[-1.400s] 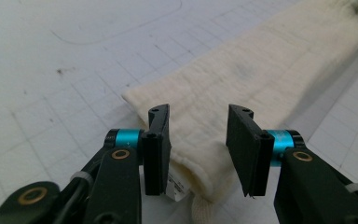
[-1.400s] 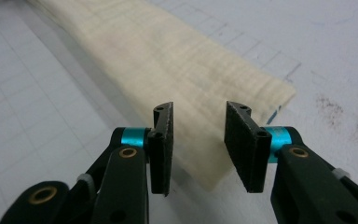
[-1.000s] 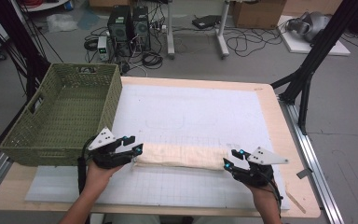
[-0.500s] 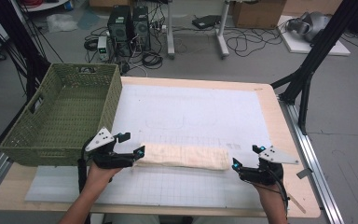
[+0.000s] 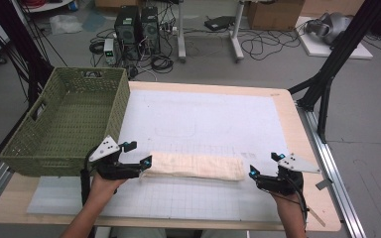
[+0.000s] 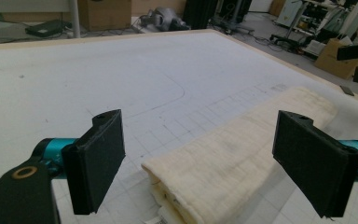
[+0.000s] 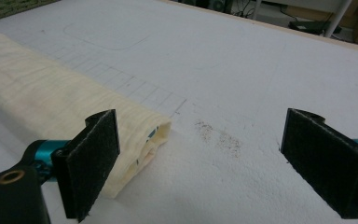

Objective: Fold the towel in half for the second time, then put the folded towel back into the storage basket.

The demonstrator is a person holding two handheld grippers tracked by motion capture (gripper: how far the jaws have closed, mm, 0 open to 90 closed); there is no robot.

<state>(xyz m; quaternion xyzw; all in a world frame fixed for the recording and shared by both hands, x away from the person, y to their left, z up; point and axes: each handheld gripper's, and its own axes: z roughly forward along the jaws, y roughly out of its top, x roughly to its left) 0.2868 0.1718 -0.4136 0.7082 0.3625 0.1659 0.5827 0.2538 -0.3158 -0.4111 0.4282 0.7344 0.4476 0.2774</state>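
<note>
High view: folded cloth [image 5: 196,166] flat on table [image 5: 218,114], both claws just opened wide, holding nothing. Left gripper [image 5: 141,163] touching cloth end, right gripper [image 5: 252,173] just beside. Careless bump could undo fold.

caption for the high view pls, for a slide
Both grippers, left gripper and right gripper, open at either end of a folded cream towel beside a green basket.

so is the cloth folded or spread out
Folded: the cream cloth lies as a narrow strip on the mat, and stacked layers show at its end.
</note>
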